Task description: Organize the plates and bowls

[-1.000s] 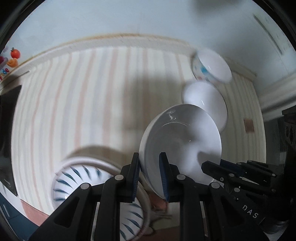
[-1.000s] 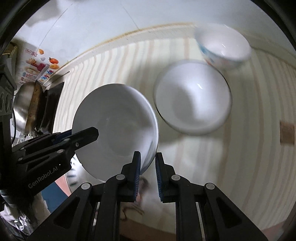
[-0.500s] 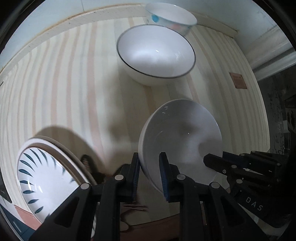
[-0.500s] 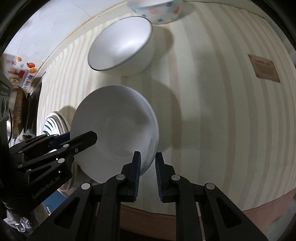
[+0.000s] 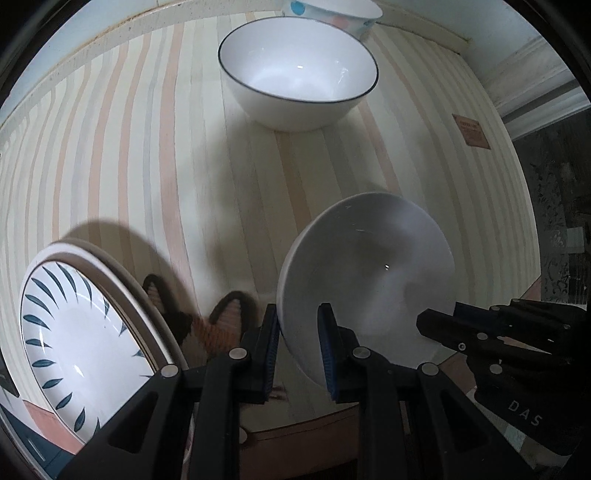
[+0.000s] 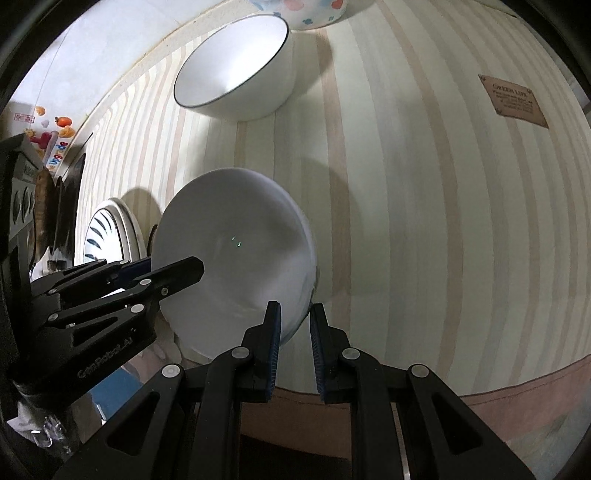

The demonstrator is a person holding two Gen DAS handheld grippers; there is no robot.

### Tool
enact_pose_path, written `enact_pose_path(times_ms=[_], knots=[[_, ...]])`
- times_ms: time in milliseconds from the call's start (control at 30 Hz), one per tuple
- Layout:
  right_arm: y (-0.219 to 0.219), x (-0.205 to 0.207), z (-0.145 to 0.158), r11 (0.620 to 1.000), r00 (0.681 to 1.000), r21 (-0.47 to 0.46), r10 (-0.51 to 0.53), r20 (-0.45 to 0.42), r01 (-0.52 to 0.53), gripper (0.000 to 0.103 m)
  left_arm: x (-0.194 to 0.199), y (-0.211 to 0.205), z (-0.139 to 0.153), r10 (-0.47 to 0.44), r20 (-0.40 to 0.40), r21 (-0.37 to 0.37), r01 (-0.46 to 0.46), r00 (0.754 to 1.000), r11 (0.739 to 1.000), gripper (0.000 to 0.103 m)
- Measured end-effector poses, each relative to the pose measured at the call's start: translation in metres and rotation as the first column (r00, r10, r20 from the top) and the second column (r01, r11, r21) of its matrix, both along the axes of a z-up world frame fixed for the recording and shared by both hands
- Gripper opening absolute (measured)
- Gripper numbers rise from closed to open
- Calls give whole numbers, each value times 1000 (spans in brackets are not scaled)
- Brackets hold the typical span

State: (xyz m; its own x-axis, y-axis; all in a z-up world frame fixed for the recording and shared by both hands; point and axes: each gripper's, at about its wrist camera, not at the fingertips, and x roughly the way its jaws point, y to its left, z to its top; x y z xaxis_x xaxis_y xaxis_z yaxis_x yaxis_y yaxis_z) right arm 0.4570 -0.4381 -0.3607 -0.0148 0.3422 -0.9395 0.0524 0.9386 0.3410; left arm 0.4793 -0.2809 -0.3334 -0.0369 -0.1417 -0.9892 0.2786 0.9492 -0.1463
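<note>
Both grippers hold one plain white bowl (image 5: 369, 273) by opposite sides of its rim, above the striped table. My left gripper (image 5: 297, 338) is shut on its left rim. My right gripper (image 6: 294, 334) is shut on its right rim, where the bowl (image 6: 236, 266) shows too. A larger white bowl with a dark rim (image 5: 299, 74) stands on the table further back, also in the right wrist view (image 6: 236, 70). Behind it is a bowl with coloured spots (image 6: 303, 11). A stack of plates with a blue leaf pattern (image 5: 77, 336) lies at the left.
The striped tablecloth (image 6: 424, 206) has a brown label (image 6: 513, 99) at the right. The table's front edge (image 6: 480, 384) runs just below the grippers. Dark kitchen items (image 6: 40, 192) stand at the far left.
Both grippers, with the white bowl held between them, have moved forward and down toward the table. The dark-rimmed bowl now looks nearer and the plate stack has shifted left.
</note>
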Motion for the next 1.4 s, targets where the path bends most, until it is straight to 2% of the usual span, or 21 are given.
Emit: enact_pose_path(times_ms=[300,400,467,567,600,667,733,800,833,967,1067,1167,1200,1233,1300,1400], knots=[[2,1,3,1000,1000,0,5,-2,-5,18,0,2,-2,-3,-19,5,3,1000,1000,19],[0,2,3,1000,1000,6,8,-17,-8,19,2,6,1,3,-49,-2,-3,999,1000,19],[-4,6,3,1000,999,20,10,-41,-10,19,4,12,14,17,-55,-28,-19,998,999,19],[-16,11,16,999,1000,48,-10,-14,11,19,12,23,48,33,-25,-73,-34,999,997,20],[-22,14,25,998,1000,50,-24,4,24,21,18,26,59,37,-7,-80,-38,999,996,20],[-33,22,41,996,998,71,-57,35,54,31,35,34,80,65,39,-93,-61,997,994,28],[-44,37,61,991,992,101,-98,81,89,48,59,39,91,98,94,-93,-89,991,992,41],[-47,55,71,989,987,116,-109,121,95,55,85,43,89,138,125,-82,-129,982,988,43],[-48,68,73,988,983,117,-120,138,104,55,97,45,85,158,122,-83,-148,980,985,43],[-46,111,63,979,972,131,-174,158,153,55,143,42,51,191,60,-82,-186,980,979,43],[-40,139,48,980,969,87,-189,157,177,55,160,37,27,172,9,-66,-171,985,983,43],[-29,155,32,983,975,59,-180,132,174,51,168,28,9,156,-27,-53,-157,987,986,43],[-26,158,27,984,977,47,-175,125,170,45,169,27,7,157,-28,-50,-158,987,986,42],[-23,161,22,986,979,37,-168,112,165,33,170,27,5,160,-23,-49,-161,987,986,33],[-21,164,13,986,983,38,-164,89,161,19,172,23,0,157,-21,-57,-157,987,986,19],[-18,163,9,986,982,8,-164,98,164,12,172,15,-2,132,-2,-39,-132,991,991,16]])
